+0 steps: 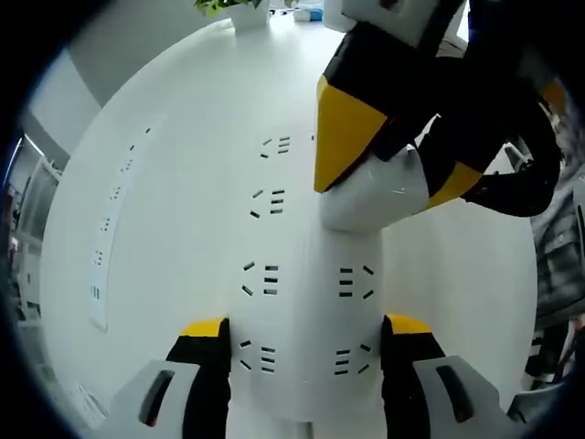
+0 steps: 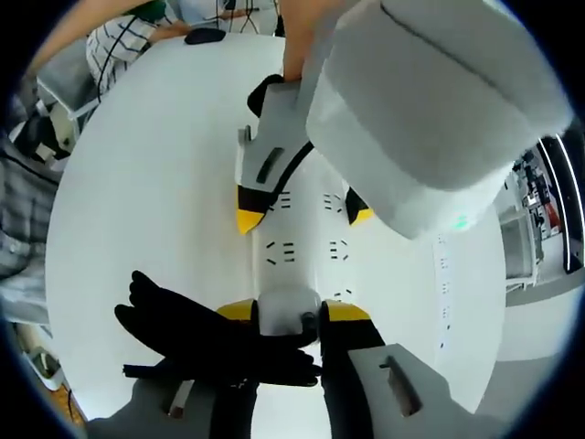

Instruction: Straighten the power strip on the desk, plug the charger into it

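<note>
My left gripper [image 1: 306, 334] squeezes the near end of the white power strip [image 1: 306, 302], one finger on each long side. The strip lies flat on the white desk [image 1: 174, 183]. My right gripper [image 2: 288, 315] pinches the white charger [image 2: 289, 311] and holds it on the strip.
</note>
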Demonstrator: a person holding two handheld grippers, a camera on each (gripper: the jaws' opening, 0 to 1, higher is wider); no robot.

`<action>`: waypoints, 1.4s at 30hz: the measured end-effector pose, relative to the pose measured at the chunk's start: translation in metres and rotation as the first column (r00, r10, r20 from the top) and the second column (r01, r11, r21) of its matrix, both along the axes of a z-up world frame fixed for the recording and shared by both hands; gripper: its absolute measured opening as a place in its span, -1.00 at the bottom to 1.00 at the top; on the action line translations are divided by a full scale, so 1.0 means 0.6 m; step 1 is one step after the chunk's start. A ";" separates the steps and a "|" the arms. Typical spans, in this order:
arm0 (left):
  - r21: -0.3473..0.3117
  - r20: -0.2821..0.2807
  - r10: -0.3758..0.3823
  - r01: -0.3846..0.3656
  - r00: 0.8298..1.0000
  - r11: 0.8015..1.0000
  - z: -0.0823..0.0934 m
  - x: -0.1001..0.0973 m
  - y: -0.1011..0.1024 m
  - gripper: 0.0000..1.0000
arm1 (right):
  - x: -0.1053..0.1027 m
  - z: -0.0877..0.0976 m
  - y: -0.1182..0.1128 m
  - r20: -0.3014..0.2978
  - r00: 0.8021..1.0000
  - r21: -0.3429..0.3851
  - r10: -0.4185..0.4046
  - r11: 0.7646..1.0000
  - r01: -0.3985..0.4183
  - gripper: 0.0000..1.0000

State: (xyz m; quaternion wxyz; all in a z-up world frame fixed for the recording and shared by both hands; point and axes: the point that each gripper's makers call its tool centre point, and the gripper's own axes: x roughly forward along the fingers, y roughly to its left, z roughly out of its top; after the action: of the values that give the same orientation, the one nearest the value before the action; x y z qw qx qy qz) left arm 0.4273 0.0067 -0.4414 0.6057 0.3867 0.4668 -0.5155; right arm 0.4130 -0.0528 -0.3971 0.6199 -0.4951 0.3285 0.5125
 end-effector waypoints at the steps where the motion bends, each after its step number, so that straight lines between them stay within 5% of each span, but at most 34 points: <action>1: -0.001 0.000 0.002 -0.002 1.000 1.000 0.000 0.000 0.000 0.33 | 0.000 0.002 0.000 0.001 1.000 0.001 -0.001 1.000 0.001 -0.55; 6: -0.030 0.025 0.022 -0.021 0.999 0.999 0.002 -0.002 -0.001 0.36 | -0.006 0.008 0.005 0.029 0.997 0.099 0.065 0.993 -0.068 -0.53; 13: -0.100 0.082 0.026 -0.017 0.996 0.995 0.009 -0.004 0.001 0.32 | -0.008 0.013 0.005 0.054 0.995 0.145 0.082 0.985 -0.090 -0.51; 24: -0.124 0.170 0.033 -0.012 0.985 0.992 0.015 -0.008 0.004 0.31 | -0.012 0.011 0.010 0.017 0.998 0.218 0.064 0.974 -0.066 -0.35; 30: -0.183 0.174 0.038 -0.005 0.984 0.983 0.032 -0.024 0.002 0.34 | -0.012 0.005 0.010 -0.006 0.999 0.258 0.050 0.965 -0.047 -0.26; 34: -0.244 0.194 0.048 0.001 0.980 0.970 0.045 -0.032 -0.004 0.39 | -0.007 0.009 0.012 0.012 0.999 0.284 0.045 0.958 -0.046 -0.17; 42: -0.295 0.265 0.040 0.041 0.963 0.955 0.041 -0.044 -0.002 0.79 | 0.001 0.028 0.017 0.053 0.998 0.367 0.024 0.929 -0.041 0.19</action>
State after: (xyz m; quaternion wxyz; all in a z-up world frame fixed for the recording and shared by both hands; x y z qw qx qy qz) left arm 0.4010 0.0054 -0.4168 0.7145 0.3574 0.2973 -0.5229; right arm 0.4133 -0.0428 -0.3802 0.7007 -0.3876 0.2037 0.5633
